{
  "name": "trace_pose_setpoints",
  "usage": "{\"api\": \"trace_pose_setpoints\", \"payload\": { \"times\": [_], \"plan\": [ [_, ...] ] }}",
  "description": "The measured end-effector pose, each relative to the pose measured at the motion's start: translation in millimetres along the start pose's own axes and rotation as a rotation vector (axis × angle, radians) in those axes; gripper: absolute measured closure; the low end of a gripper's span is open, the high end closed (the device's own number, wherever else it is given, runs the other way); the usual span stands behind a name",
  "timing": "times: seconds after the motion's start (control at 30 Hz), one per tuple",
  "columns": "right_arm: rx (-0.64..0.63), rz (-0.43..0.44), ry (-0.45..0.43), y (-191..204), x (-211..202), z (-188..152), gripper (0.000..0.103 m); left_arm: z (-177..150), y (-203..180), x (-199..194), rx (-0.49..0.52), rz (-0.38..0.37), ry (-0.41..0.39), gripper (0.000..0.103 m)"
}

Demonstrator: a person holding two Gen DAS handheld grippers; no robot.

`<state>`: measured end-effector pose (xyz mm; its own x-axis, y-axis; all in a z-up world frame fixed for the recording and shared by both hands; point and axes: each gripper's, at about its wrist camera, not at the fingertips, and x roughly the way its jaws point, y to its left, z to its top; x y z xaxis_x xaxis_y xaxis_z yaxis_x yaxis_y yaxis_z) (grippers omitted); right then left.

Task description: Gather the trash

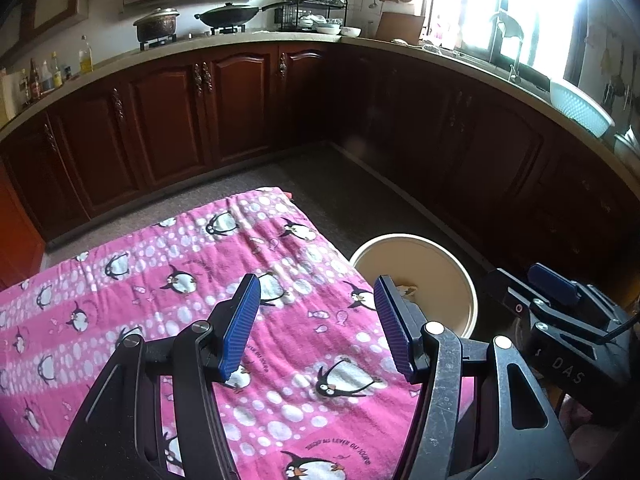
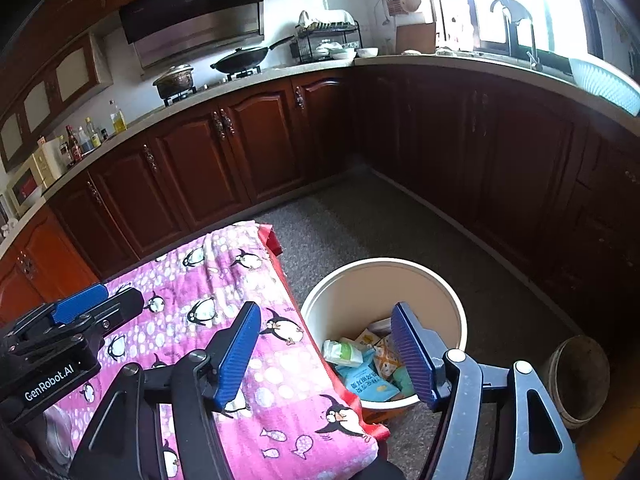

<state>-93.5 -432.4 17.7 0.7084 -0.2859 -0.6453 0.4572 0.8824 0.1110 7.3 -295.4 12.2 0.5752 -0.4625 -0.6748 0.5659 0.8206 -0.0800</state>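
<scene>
l gripper [image 1: 316,320] jaws apart, empty, r gripper [image 2: 326,350] apart over bin [image 2: 448,292] w/ trash [image 2: 370,384]

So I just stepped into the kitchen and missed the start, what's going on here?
A person is clearing trash with a gripper in each hand. The left gripper and the right gripper are both open and hold nothing. The pink penguin cloth on the table shows no trash. Beside it on the floor, the cream bucket holds several wrappers.
</scene>
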Motion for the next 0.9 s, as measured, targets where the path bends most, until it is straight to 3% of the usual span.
{"api": "trace_pose_setpoints", "payload": {
  "times": [0.9],
  "plan": [
    [-0.02, -0.071, -0.063, 5.9, -18.3, -4.9, 0.037, -9.1, -7.5, -7.3, 0.033, -0.008, -0.03, 0.045]
  ]
}}
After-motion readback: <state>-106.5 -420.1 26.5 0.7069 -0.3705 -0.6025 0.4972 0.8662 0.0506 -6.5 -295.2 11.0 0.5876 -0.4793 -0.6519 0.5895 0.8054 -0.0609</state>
